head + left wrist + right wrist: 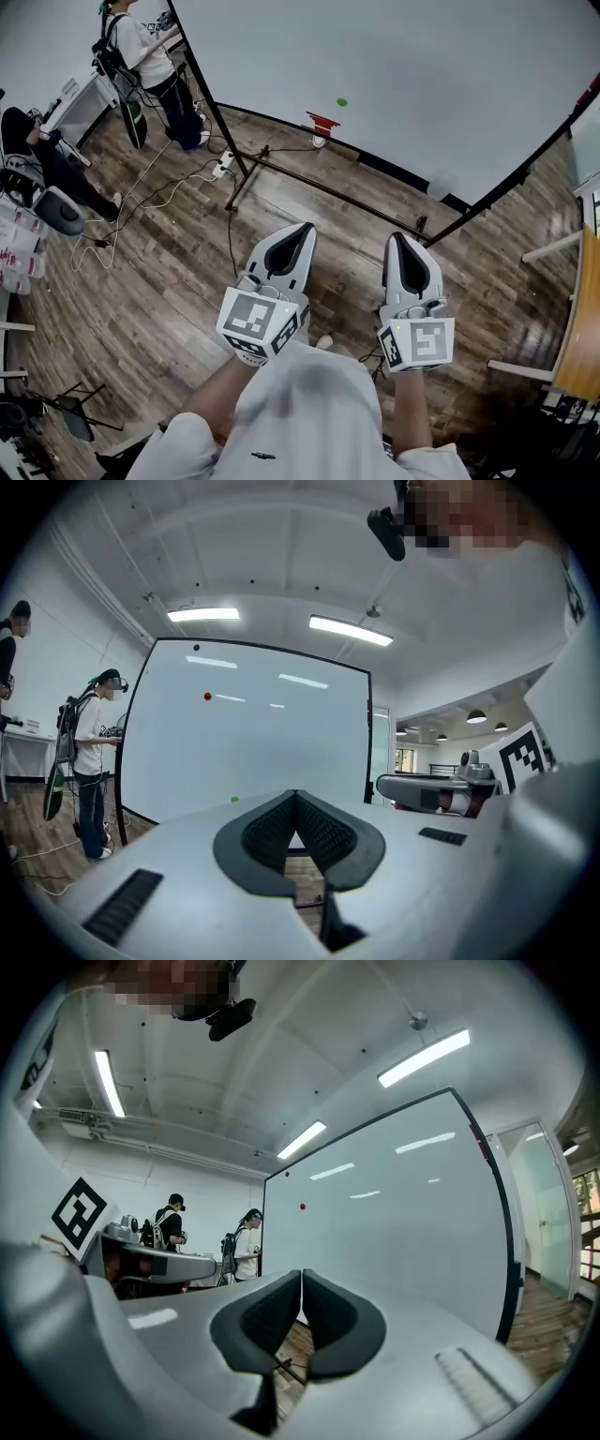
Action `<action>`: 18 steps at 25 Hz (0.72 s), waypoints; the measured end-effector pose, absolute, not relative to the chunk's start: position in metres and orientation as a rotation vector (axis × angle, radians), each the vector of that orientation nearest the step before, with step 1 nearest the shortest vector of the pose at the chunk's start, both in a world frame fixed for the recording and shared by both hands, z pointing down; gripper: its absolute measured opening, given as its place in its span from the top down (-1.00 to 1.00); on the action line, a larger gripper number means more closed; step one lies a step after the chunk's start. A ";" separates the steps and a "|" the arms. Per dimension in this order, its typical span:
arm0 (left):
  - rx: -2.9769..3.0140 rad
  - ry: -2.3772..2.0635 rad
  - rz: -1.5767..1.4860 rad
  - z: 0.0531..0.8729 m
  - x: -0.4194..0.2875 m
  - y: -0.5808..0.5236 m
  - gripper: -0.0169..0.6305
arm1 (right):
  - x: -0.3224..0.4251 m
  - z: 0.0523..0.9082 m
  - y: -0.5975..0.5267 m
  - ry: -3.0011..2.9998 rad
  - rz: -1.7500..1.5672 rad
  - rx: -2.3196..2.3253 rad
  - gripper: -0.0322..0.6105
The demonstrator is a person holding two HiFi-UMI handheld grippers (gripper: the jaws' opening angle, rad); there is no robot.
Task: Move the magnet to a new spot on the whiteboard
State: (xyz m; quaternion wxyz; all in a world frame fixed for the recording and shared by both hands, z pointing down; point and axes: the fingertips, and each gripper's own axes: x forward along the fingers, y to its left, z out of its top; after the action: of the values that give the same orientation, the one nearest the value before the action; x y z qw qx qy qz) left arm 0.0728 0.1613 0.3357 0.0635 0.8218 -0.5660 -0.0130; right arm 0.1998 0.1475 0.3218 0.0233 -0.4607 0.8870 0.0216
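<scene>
While left gripper [307, 227], right gripper [394, 236] closed, empty, green magnet [341, 101] on whiteboard [441, 66] well ahead.

Whiteboard [422, 84] on a black frame [309, 183], set on a wood floor [187, 272].
Holds a green magnet [341, 102] low on the white face, a red magnet [207, 697] well above it and a dark magnet [196, 649] near the top edge; bears a red item [322, 123] at the bottom edge, just below the green one. Underfoot, loose cables [150, 202] trailing across the planks to a white power strip [222, 169] beside the frame's left leg.
</scene>
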 end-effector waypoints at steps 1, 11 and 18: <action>2.480 -1.708 -0.042 0.337 0.071 0.152 0.93 | 0.199 0.322 0.139 2.748 0.068 -1.428 0.88; 2.520 -1.650 -0.080 0.334 0.035 0.025 0.93 | 0.158 0.327 0.019 2.743 0.048 -1.459 0.88; 2.545 -1.594 -0.106 0.326 -0.007 -0.052 0.93 | 0.108 0.308 -0.060 2.714 0.046 -1.520 0.88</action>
State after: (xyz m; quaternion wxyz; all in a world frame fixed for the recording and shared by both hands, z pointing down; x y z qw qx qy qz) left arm -0.0069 -0.0525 0.3264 0.0681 0.8450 -0.5293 -0.0352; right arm 0.1084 -0.0596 0.3080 0.0153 -0.4884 0.8724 0.0147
